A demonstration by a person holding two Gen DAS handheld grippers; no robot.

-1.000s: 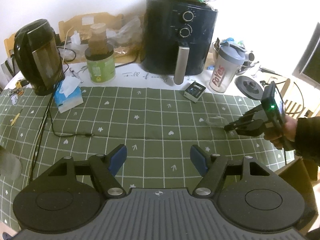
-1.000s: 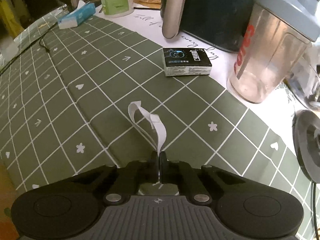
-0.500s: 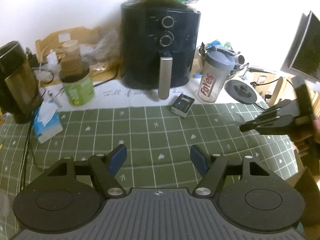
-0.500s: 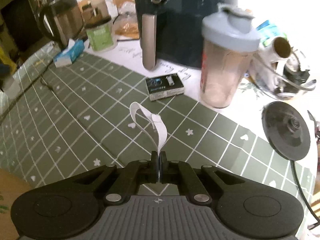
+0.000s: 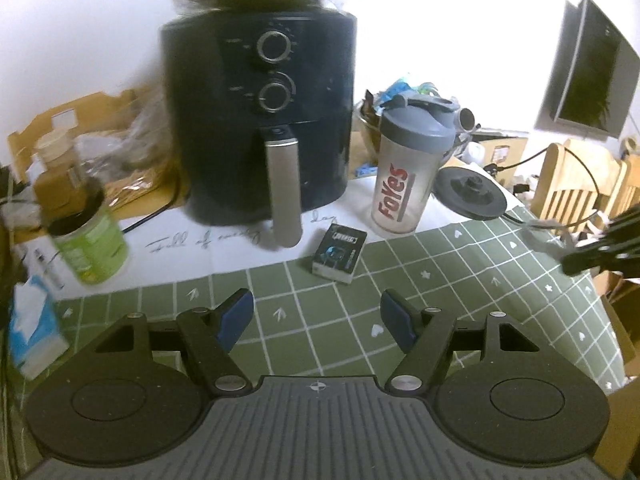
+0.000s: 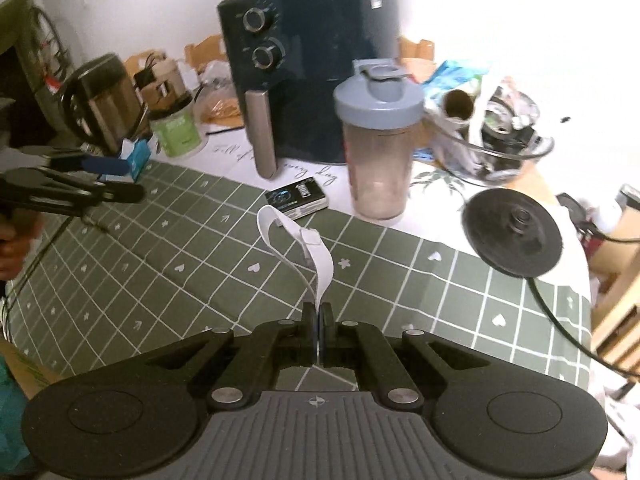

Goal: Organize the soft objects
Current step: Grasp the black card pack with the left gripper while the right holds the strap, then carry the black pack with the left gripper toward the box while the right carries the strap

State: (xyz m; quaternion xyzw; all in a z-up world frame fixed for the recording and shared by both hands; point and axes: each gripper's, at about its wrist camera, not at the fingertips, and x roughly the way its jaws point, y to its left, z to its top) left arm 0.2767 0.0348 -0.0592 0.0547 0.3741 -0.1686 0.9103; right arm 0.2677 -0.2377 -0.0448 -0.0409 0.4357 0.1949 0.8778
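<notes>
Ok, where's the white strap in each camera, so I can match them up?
Left wrist: white strap at far right edge, blurred, beside the right tool.
Right wrist: centre, looping up from the shut right tool.
Shared landmark: small dark box below the air fryer handle.

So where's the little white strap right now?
In the right wrist view the white strap is pinched in the right gripper's shut fingers, looping up mid-picture over the green mat, just in front of the small black box.
</notes>
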